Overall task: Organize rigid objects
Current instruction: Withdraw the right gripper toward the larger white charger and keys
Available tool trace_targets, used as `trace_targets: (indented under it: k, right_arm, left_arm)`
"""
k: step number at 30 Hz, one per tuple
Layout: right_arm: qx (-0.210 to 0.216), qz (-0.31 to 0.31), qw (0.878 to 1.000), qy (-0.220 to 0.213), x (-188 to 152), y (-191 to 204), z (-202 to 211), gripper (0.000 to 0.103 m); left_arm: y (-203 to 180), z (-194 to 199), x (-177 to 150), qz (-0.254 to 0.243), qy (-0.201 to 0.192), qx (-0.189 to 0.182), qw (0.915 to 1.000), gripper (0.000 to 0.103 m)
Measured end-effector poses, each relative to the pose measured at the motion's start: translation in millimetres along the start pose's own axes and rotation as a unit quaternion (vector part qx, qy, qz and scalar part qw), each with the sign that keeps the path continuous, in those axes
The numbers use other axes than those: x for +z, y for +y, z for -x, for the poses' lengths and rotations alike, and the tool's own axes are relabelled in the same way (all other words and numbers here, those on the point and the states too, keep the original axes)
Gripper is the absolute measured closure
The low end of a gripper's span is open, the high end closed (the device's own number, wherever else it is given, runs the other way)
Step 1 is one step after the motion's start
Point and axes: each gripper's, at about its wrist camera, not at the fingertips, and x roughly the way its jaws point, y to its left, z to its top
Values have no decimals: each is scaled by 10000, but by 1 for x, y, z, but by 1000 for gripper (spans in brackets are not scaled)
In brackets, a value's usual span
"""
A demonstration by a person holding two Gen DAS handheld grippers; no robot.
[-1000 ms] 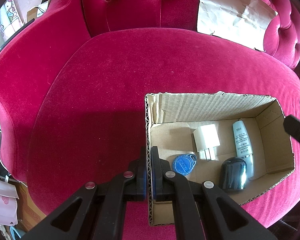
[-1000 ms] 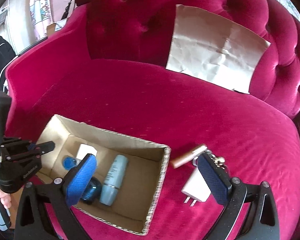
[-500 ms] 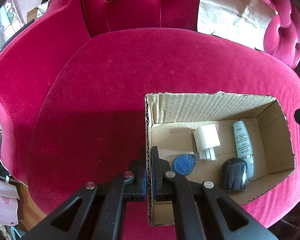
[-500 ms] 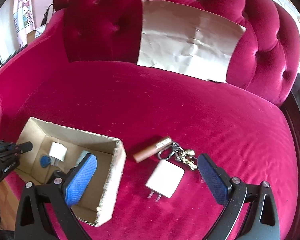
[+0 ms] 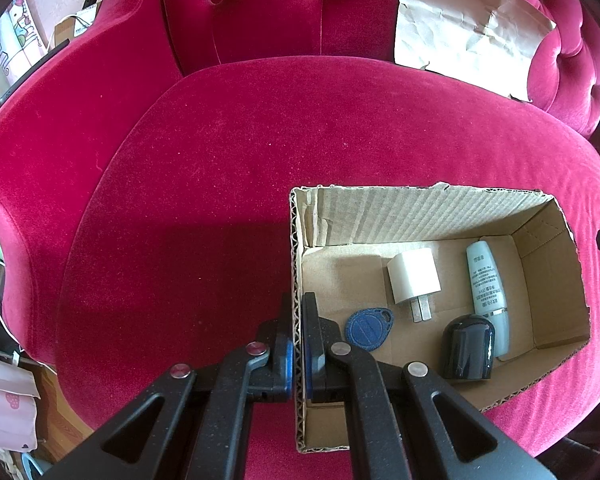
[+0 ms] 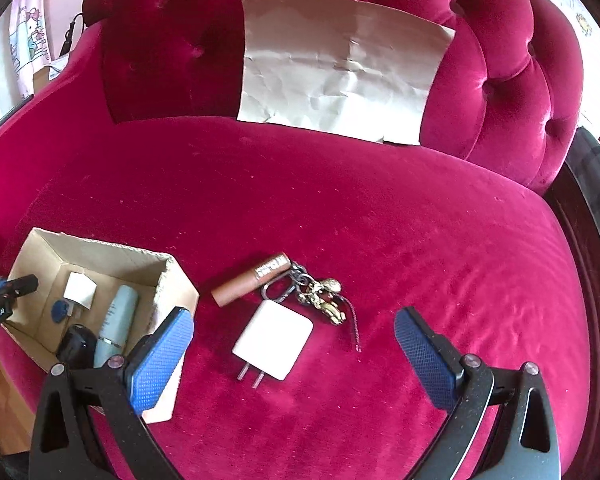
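Our left gripper (image 5: 297, 354) has its fingers clenched on the near end wall of the cardboard box (image 5: 428, 220), one pad on each side of the corrugated edge, while our right gripper (image 6: 294, 354) hangs with its fingers spread wide and grasping nothing, above the items left on the sofa seat (image 6: 380, 208). Inside the box we see a small white plug (image 5: 414, 282), a blue key fob (image 5: 368, 328), a pale tube (image 5: 486, 296) and a dark rounded cap (image 5: 468, 346). Just outside the box's far end lie a larger white charger (image 6: 274, 340), a brown tube (image 6: 252, 284) and a keyring with gold charms (image 6: 320, 300), the three bunched close, the keyring touching the charger's far edge. We judge the charger to be the next pick. The risk is that crowding: closing on the charger could catch the keyring's cord or nudge the brown tube, which would roll easily on velvet. The soft cushion may also give under a downward push, letting the flat charger slip from the pads, and our grip on thin cardboard could tip the box.
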Motion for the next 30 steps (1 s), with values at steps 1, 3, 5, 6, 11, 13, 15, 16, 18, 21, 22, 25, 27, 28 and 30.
trace_targets:
  k: [1,3,5,6,11,13,15,16,18,21,22,25,27,28,30]
  right_arm:
    - [8,0,10000,9,-1,-1,0,0]
    - [30,-18,10000,21,-4,-5,-2,0]
    - [41,4,10000,27,-7,-7,-2,0]
    - [40,30,10000,34,-9,-7,-3,0]
    - [63,186,9997,131,-20,-7,-10,0]
    - [94,244,9995,159,-23,-7,-11,0]
    - [87,310,9993,194,-25,-6,-13,0]
    - [94,329,9992,209,-26,-6,-14,0]
    - [131,336,9990,248,-27,-7,-16,0]
    - [152,344,9989,282,-29,-6,-20,0]
    - [163,321,9989,301,-29,-6,-22,0]
    - [209,254,9988,376,-30,-5,-29,0]
    - [203,258,9985,429,-31,-3,-34,0]
    - [195,270,9985,444,-31,-2,-37,0]
    - [187,297,9983,462,-32,1,-40,0]
  left_arm:
    - [0,0,0,5,0,-2,10000,100]
    - [0,0,0,-1,-1,7,10000,100]
    - [-1,0,0,-10,0,12,10000,100]
    - [-1,0,1,-9,0,10,10000,100]
    - [-1,0,1,-17,-2,26,10000,100]
    - [-3,-1,1,-10,-3,29,10000,100]
    - [-3,-1,1,-15,-2,36,10000,100]
    - [-4,0,1,-12,-2,38,10000,100]
    - [-4,0,1,-15,-2,37,10000,100]
    - [-4,0,1,-13,-1,38,10000,100]
    - [-4,0,1,-15,-1,37,10000,100]
    - [-4,-1,1,-8,0,26,10000,100]
    - [-4,-1,1,-9,-1,27,10000,100]
    - [-3,-1,1,-10,-1,25,10000,100]
    - [-3,-1,1,-7,2,17,10000,100]
